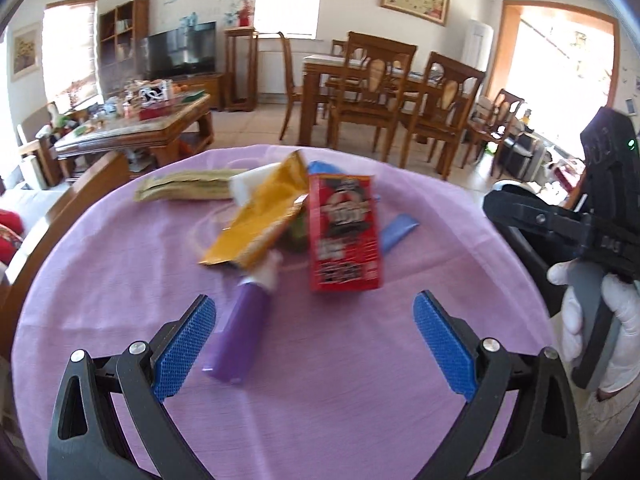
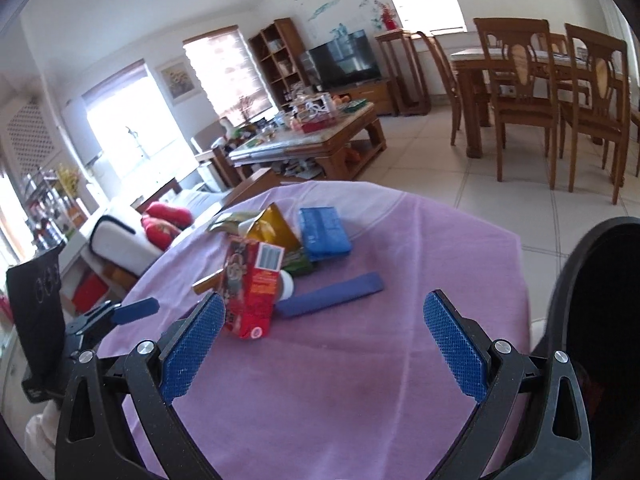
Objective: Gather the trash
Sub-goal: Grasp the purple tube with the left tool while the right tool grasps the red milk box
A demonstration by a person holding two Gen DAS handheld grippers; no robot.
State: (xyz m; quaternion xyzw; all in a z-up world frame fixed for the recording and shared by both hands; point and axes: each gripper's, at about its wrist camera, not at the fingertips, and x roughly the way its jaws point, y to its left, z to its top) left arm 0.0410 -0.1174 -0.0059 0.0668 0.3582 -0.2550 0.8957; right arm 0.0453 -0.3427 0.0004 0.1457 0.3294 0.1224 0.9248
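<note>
A pile of trash lies on the round table's purple cloth [image 1: 120, 280]. In it are a red carton [image 1: 344, 232], a gold wrapper [image 1: 260, 220], a purple packet [image 1: 240, 332], a blue strip [image 1: 400, 230] and a green-yellow wrapper [image 1: 184, 186]. My left gripper [image 1: 316, 310] is open and empty, just short of the purple packet and the carton. In the right wrist view my right gripper [image 2: 325, 312] is open and empty. The red carton [image 2: 252, 288] is by its left finger, with the purple packet [image 2: 332, 294], a blue pack [image 2: 324, 234] and the gold wrapper [image 2: 276, 228] beyond.
A white-gloved hand [image 1: 580, 312] holds the right gripper's black body [image 1: 560, 224] at the table's right edge. A dark rounded container [image 2: 588, 300] stands close on the right. Beyond the table are a cluttered coffee table [image 1: 132, 128], a sofa [image 2: 120, 236] and dining chairs [image 1: 368, 92].
</note>
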